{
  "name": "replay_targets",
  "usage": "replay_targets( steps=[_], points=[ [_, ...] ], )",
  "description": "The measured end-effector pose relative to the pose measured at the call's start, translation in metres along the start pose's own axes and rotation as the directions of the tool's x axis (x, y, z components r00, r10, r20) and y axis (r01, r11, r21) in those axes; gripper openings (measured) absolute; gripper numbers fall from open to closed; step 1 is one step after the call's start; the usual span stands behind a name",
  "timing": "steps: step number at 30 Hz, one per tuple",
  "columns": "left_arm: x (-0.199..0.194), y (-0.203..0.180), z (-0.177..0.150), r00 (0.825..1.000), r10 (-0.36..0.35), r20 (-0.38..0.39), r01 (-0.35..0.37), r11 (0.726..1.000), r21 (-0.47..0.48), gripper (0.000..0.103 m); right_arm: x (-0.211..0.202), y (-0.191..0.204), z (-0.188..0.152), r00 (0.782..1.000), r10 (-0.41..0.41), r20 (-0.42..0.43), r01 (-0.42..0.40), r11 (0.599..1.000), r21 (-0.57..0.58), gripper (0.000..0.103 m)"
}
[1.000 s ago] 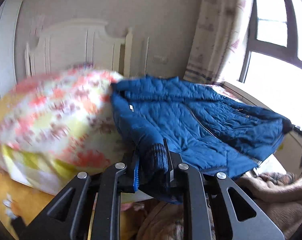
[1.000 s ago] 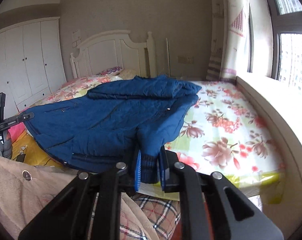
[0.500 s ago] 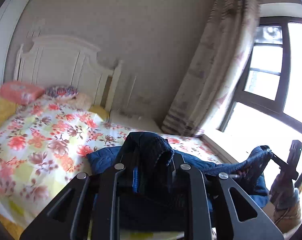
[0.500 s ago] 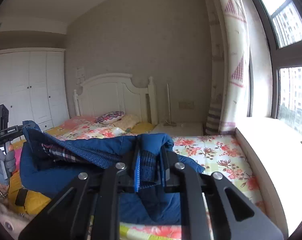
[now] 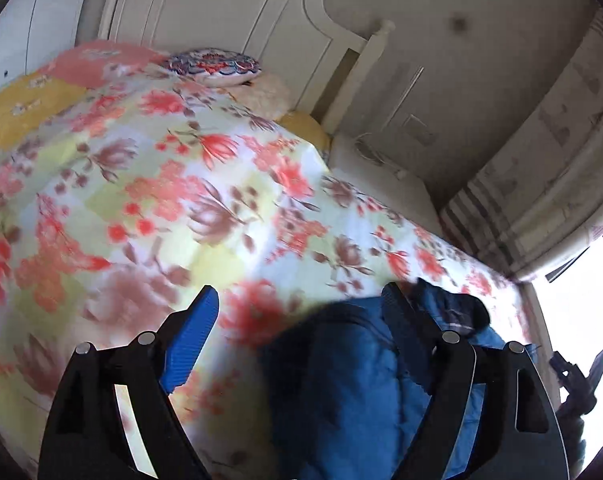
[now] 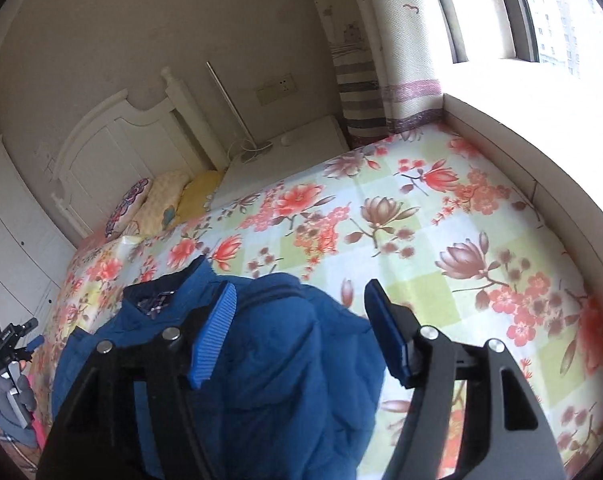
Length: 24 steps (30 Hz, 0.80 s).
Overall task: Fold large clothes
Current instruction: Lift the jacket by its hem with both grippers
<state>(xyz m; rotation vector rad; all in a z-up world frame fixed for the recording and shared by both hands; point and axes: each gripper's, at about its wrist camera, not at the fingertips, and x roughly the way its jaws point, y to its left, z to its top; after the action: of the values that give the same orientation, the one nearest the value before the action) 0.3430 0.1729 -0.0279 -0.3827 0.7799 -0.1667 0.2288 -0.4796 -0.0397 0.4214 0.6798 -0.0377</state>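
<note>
Both the left tool and right tool gape wide above the blue jacket

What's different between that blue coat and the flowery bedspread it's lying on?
The blue jacket is one solid colour; the floral bedspread is patterned with red and brown flowers on pale checks. The jacket is puffy and rumpled in a heap, while the bedspread lies smooth and flat. The jacket covers only a small part of the bedspread. Both are fabric.
</note>
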Motion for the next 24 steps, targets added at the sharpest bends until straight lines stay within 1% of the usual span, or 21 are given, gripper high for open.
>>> replay_targets(
  steps=[1,3,4,5,6,7,8,10,11,13,16,19,22,24],
  points=[
    [0.001,0.000,0.002,1.000,-0.008,-0.011,0.008,0.999,0.031,0.077,0.006,-0.001,0.000,1.000,-0.004,-0.022,0.003,0.999,-0.033,0.066],
    [0.010,-0.007,-0.001,0.995,-0.059,-0.080,0.066,0.993,0.093,0.077,0.022,0.004,-0.002,0.997,0.022,-0.077,-0.030,0.994,-0.106,0.066],
    [0.017,-0.013,-0.005,0.987,-0.093,-0.130,0.110,0.986,0.129,0.077,0.026,0.010,-0.003,0.995,0.029,-0.097,-0.043,0.989,-0.142,0.066],
    [0.024,-0.020,-0.010,0.978,-0.110,-0.176,0.140,0.976,0.168,0.078,0.030,0.015,-0.003,0.993,0.029,-0.112,-0.049,0.983,-0.178,0.066],
    [0.030,-0.026,-0.015,0.972,-0.115,-0.206,0.156,0.968,0.196,0.077,0.032,0.023,-0.005,0.992,0.028,-0.127,-0.055,0.976,-0.212,0.066],
    [0.037,-0.035,-0.023,0.963,-0.112,-0.245,0.174,0.953,0.248,0.078,0.038,0.030,-0.006,0.988,0.034,-0.151,-0.070,0.967,-0.246,0.066],
    [0.037,-0.040,-0.029,0.960,-0.108,-0.260,0.180,0.944,0.275,0.078,0.042,0.035,-0.006,0.985,0.040,-0.169,-0.086,0.959,-0.269,0.066],
    [0.046,-0.051,-0.041,0.952,-0.086,-0.295,0.192,0.916,0.352,0.078,0.049,0.045,-0.007,0.977,0.047,-0.207,-0.110,0.945,-0.308,0.066],
    [0.050,-0.052,-0.045,0.949,-0.077,-0.305,0.192,0.910,0.368,0.078,0.052,0.048,-0.007,0.974,0.041,-0.222,-0.113,0.939,-0.323,0.067],
    [0.057,-0.050,-0.046,0.942,-0.093,-0.324,0.212,0.910,0.356,0.078,0.059,0.050,-0.008,0.970,0.022,-0.241,-0.107,0.932,-0.346,0.067],
    [0.071,-0.043,-0.043,0.929,-0.126,-0.348,0.245,0.914,0.323,0.078,0.068,0.041,-0.010,0.963,0.052,-0.265,-0.137,0.940,-0.312,0.068],
    [0.086,-0.046,-0.040,0.915,-0.140,-0.378,0.271,0.908,0.320,0.078,0.074,0.037,-0.015,0.959,0.069,-0.275,-0.152,0.943,-0.294,0.068],
    [0.094,-0.054,-0.037,0.914,-0.133,-0.385,0.272,0.902,0.335,0.078,0.076,0.036,-0.016,0.958,0.079,-0.277,-0.160,0.946,-0.283,0.068],
    [0.100,-0.056,-0.034,0.912,-0.146,-0.383,0.280,0.904,0.322,0.077,0.077,0.036,-0.016,0.958,0.082,-0.276,-0.163,0.945,-0.283,0.067]
  ],
)
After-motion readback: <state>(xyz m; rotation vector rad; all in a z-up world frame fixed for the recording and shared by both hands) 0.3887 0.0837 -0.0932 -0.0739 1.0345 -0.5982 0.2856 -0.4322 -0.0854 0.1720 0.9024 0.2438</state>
